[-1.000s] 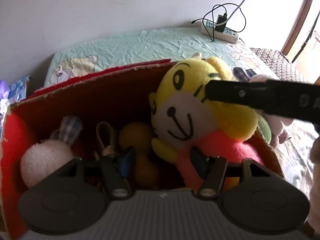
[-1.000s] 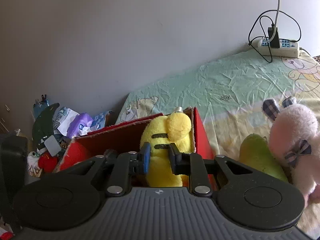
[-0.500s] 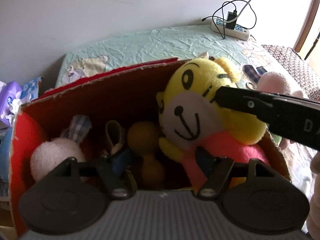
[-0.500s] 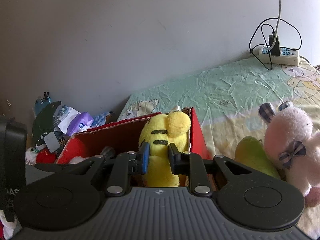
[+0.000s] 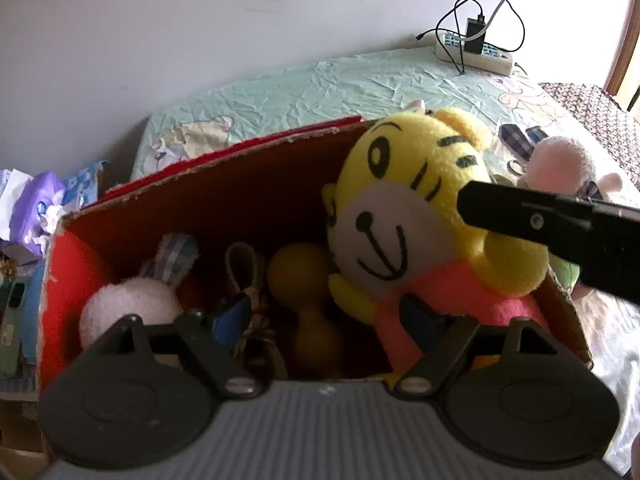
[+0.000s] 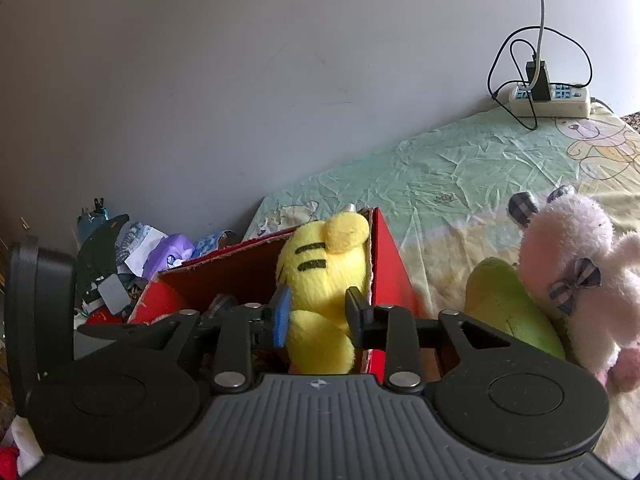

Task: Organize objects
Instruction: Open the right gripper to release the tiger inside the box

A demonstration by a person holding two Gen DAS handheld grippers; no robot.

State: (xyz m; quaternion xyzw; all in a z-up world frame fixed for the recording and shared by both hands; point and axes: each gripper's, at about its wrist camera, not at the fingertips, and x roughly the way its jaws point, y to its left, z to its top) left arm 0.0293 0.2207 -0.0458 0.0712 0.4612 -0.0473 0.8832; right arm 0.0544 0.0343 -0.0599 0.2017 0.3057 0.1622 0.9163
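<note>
Right gripper: jaws parted, one on each side of the yellow tiger plush at the back of its head; can't tell whether the pads actually touch the fur, so grip unconfirmed. Tiger sits upright at the right end of the red cardboard box, head above the rim.

Left gripper: jaws wide open, nothing between them, hovering over the near edge of the box. Its view shows the tiger face-on, pink body down inside the box, with the right gripper's black finger crossing beside its head.

Also in the box: a pink plush rabbit with a plaid ear at the left end, a brown loop strap, and a yellow gourd-shaped toy just left of the tiger.

Box stands on the bed. Outside it to the right: a green plush fruit touching a second pink plush rabbit. Power strip by the wall.
</note>
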